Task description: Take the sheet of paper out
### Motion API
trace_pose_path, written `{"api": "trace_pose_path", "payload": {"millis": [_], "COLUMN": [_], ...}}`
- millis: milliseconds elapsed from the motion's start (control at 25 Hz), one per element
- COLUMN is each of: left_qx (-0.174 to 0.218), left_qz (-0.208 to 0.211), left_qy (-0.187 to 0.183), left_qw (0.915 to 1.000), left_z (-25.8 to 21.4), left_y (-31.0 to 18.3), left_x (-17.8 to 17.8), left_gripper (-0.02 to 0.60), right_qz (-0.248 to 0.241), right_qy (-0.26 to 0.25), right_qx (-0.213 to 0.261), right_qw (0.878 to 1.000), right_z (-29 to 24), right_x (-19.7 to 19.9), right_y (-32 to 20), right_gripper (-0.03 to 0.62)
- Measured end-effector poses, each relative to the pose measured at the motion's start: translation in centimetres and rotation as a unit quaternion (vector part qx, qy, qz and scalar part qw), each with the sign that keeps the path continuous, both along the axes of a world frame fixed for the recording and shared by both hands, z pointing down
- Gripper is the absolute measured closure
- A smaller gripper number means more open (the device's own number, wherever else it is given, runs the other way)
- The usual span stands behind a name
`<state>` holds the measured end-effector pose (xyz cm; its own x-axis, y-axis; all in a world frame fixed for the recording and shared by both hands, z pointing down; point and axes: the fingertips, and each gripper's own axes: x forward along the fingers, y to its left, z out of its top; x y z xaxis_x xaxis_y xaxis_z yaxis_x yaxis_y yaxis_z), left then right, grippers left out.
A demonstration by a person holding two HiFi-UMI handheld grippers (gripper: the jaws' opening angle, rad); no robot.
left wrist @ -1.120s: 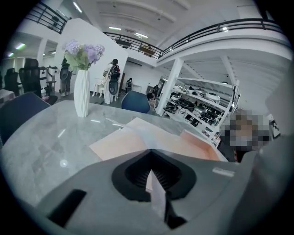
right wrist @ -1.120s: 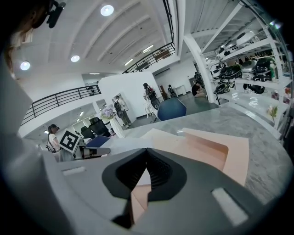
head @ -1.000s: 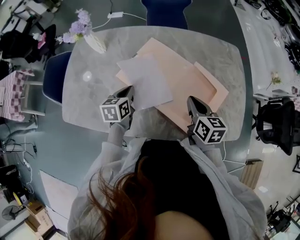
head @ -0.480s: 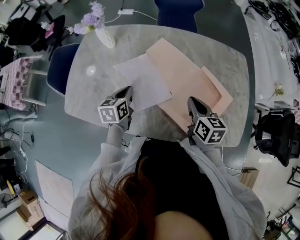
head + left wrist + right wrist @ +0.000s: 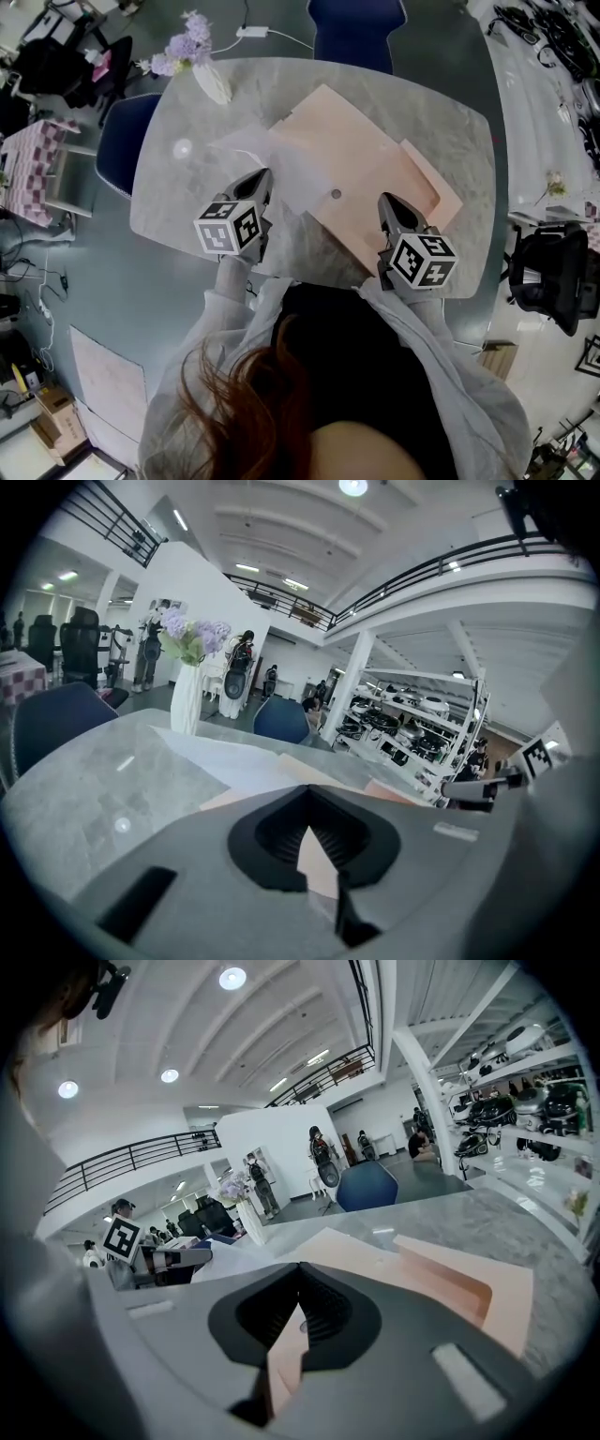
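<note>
A grey marble table (image 5: 450,122) carried a big peach envelope (image 5: 366,178) lying flat across its middle. The white sheet of paper (image 5: 248,155) spread out from the envelope's left edge toward the flower vase (image 5: 211,82), looking smeared from above. The left gripper (image 5: 262,178) had its jaws pressed together on the sheet's near edge, while the right gripper (image 5: 389,202) was pinched on the envelope's near edge, the two well apart.

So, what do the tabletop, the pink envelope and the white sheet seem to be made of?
Tabletop: probably polished stone or laminate; grey veining, glossy glints.
Envelope: matte pink card, crisp folded flap.
Sheet: thin matte white paper, it seems, though blurred.
</note>
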<state>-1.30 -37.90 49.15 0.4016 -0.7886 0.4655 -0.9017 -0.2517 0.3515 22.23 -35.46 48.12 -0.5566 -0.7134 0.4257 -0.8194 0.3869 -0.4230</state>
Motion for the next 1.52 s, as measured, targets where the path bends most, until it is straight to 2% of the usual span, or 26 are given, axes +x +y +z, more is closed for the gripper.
{"api": "trace_pose_path", "payload": {"millis": [320, 520, 720, 880, 1080, 1520], "left_qx": [0.065, 0.116, 0.147, 0.156, 0.166, 0.151], "left_qz": [0.033, 0.08, 0.115, 0.137, 0.162, 0.179], "left_qy": [0.002, 0.007, 0.01, 0.013, 0.019, 0.019], "left_qw": [0.9973, 0.9901, 0.9823, 0.9782, 0.9727, 0.972], "left_z": [-5.0, -8.2, -9.5, -9.5, -9.6, -8.3], "left_y": [-0.8, -0.6, -0.3, -0.1, 0.6, 0.8], "left_x": [2.8, 5.1, 7.1, 8.5, 10.2, 11.1], "left_gripper": [0.58, 0.58, 0.58, 0.58, 0.581, 0.58], "right_qz": [0.02, 0.034, 0.052, 0.065, 0.065, 0.069], "right_qy": [0.006, 0.003, 0.009, 0.008, 0.032, 0.038], "right_qx": [0.032, 0.058, 0.089, 0.11, 0.13, 0.115], "right_qw": [0.999, 0.998, 0.995, 0.992, 0.989, 0.99], "right_z": [-2.3, -4.1, -6.1, -7.2, -7.6, -6.2], "right_x": [1.8, 3.1, 4.6, 5.7, 6.5, 6.9], "right_y": [-0.8, -1.2, -1.4, -1.0, -0.4, 0.2], "right_gripper": [0.586, 0.588, 0.588, 0.588, 0.588, 0.588]}}
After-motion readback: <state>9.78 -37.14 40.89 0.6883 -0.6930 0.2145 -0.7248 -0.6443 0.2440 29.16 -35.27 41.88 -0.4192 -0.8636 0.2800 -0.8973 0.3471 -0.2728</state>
